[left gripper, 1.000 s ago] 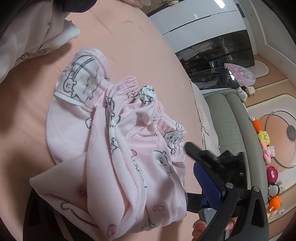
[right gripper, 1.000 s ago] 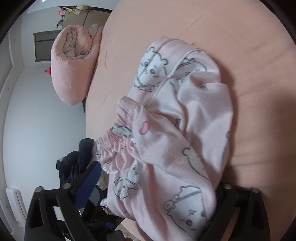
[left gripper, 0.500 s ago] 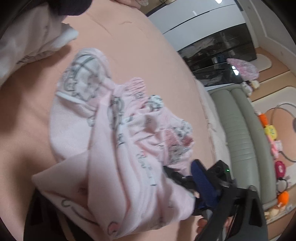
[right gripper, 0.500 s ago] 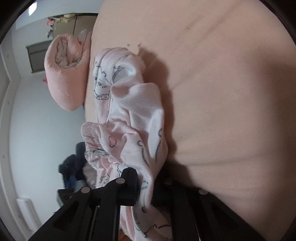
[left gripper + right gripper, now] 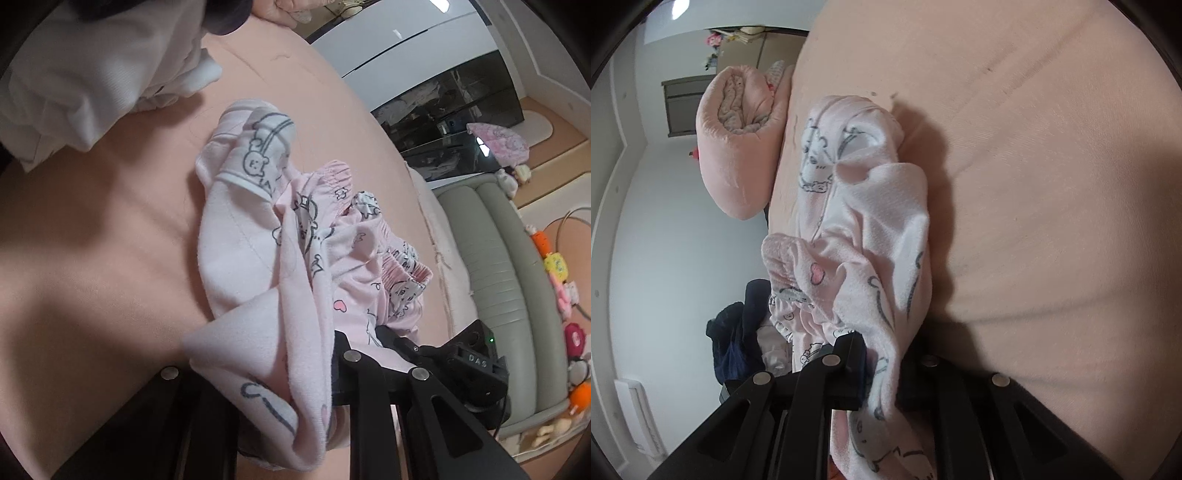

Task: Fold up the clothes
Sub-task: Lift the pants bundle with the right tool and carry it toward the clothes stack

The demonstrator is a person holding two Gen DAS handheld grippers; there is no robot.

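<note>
A pink garment printed with cartoon bears and hearts lies bunched on the peach bed sheet. Its elastic waistband is gathered on the right. My left gripper is at the garment's near edge; its jaws are closing, with a thick fold of the fabric pinched between them. In the right wrist view the same garment stretches away over the sheet. My right gripper grips its near hem; its jaws are opening a touch, with the cloth still caught between them.
A pile of white clothing lies at the far left of the bed. A rolled pink quilt sits at the bed's far end, with dark clothes below the edge. A grey-green padded bench and plush toys lie past the right edge.
Both grippers went from open to closed on the garment's near edge. The cloth has been drawn together into a narrower, taller bunch.
</note>
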